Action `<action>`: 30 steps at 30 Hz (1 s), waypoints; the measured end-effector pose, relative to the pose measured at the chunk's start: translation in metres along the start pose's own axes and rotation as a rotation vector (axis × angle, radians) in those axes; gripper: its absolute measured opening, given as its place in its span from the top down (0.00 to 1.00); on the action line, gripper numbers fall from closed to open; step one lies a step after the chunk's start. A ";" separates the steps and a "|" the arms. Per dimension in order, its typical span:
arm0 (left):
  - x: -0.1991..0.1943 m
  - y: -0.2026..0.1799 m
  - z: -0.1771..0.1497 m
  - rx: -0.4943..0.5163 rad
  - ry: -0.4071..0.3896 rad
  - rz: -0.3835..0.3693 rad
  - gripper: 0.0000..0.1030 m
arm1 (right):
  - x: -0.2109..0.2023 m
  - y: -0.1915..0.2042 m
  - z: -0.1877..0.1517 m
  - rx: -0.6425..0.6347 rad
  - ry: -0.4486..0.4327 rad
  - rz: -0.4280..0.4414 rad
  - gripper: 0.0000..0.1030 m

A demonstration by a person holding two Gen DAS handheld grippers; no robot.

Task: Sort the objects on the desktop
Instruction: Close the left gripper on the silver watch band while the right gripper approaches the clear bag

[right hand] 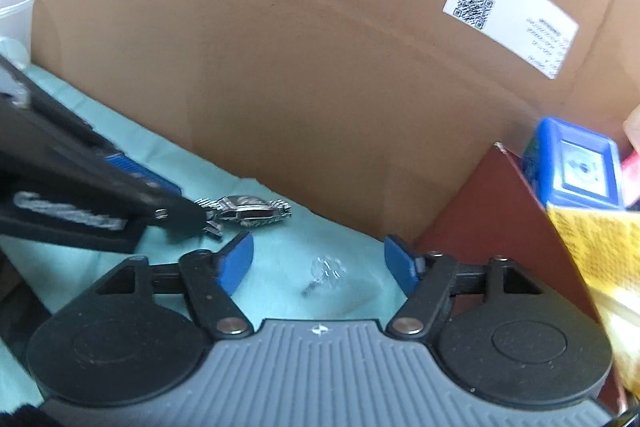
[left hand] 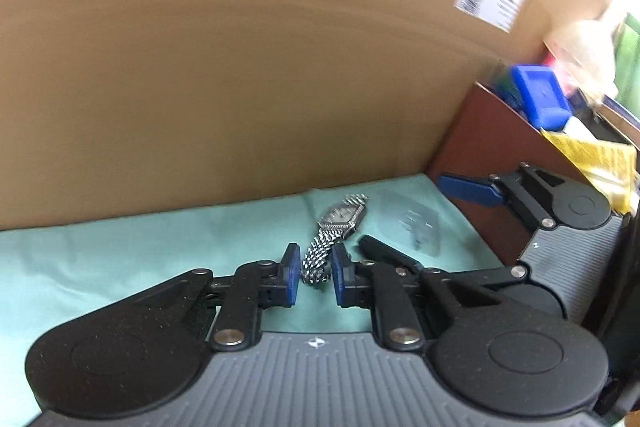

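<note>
So the left gripper (left hand: 316, 277) has its two blue pads pulled in close on either side of the metal bracelet of a silver wristwatch (left hand: 340, 227), pretty much pinching the band, though there's a sliver of daylight on each side so I can't swear it's fully clamped. The watch itself lies flat on the pale green cloth (left hand: 120, 259), face up, stretching away from the pads toward a big cardboard box (left hand: 240, 47) that walls off the back. Over on the other side, the right gripper (right hand: 318, 263) is spread wide open with nothing in it, hovering over a small clear plastic thing (right hand: 326, 273) sitting on the same cloth, just beside the watch. To the right of that is a reddish-brown bin (right hand: 500, 219) stuffed with stuff: a blue box (right hand: 576, 167) and a yellow packet (right hand: 596, 247) poking out the top. The cardboard box has a white shipping label (right hand: 512, 15) with QR codes. A translucent cup (right hand: 16, 19) peeks in at far left.
</note>
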State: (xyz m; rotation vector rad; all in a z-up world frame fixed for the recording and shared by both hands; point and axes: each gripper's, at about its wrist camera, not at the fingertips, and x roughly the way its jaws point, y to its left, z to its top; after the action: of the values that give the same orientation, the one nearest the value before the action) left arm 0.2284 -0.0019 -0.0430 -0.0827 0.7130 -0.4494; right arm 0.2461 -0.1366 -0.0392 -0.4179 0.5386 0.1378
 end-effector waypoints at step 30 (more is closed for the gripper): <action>0.009 0.006 0.005 -0.008 0.008 -0.135 0.90 | -0.094 0.046 -0.025 0.097 -0.004 0.182 0.78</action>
State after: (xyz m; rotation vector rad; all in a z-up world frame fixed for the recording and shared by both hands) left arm 0.2396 -0.0008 -0.0463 -0.1370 0.7199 -0.5761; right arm 0.1432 -0.1070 -0.0252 -0.2736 0.5771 0.2865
